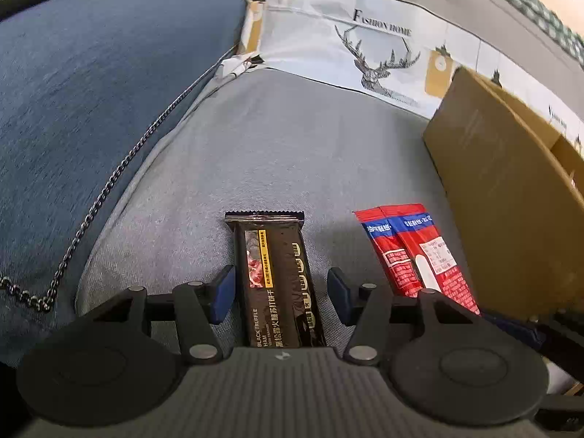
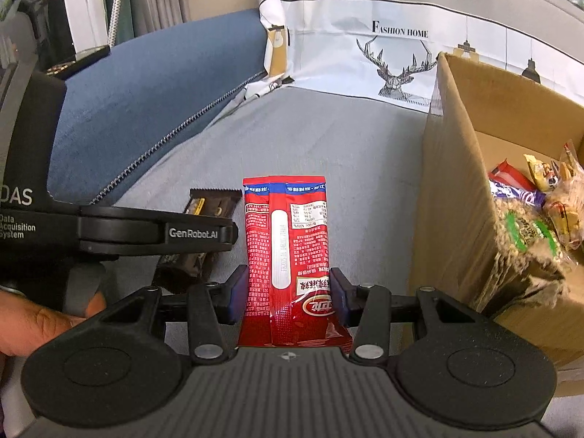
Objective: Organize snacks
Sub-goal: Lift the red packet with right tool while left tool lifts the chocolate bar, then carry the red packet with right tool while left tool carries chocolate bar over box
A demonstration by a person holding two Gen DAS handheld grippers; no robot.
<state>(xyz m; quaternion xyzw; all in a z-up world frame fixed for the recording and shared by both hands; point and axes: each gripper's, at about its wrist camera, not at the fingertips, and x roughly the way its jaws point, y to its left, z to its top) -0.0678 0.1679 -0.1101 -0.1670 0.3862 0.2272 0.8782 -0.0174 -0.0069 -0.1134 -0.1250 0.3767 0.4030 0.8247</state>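
Note:
A dark Black Truffle Ham cracker packet [image 1: 277, 273] lies lengthwise on the grey sofa seat [image 1: 292, 146]. My left gripper [image 1: 279, 284] straddles it and is open: the left pad sits at the packet's edge and the right pad stands clear. To its right is a red snack packet [image 1: 412, 252]. In the right wrist view, my right gripper [image 2: 288, 284] is shut on this red packet [image 2: 288, 226], with both blue pads against its sides. The dark packet [image 2: 215, 202] peeks out behind the left tool's black housing [image 2: 157, 233], which a hand [image 2: 36, 321] holds.
An open cardboard box [image 2: 460, 168] stands right of the red packet and holds several wrapped snacks [image 2: 540, 211]. A blue cushion [image 1: 91, 91] with a metal chain [image 1: 120, 168] rises on the left. A printed deer cushion [image 1: 365, 36] backs the seat.

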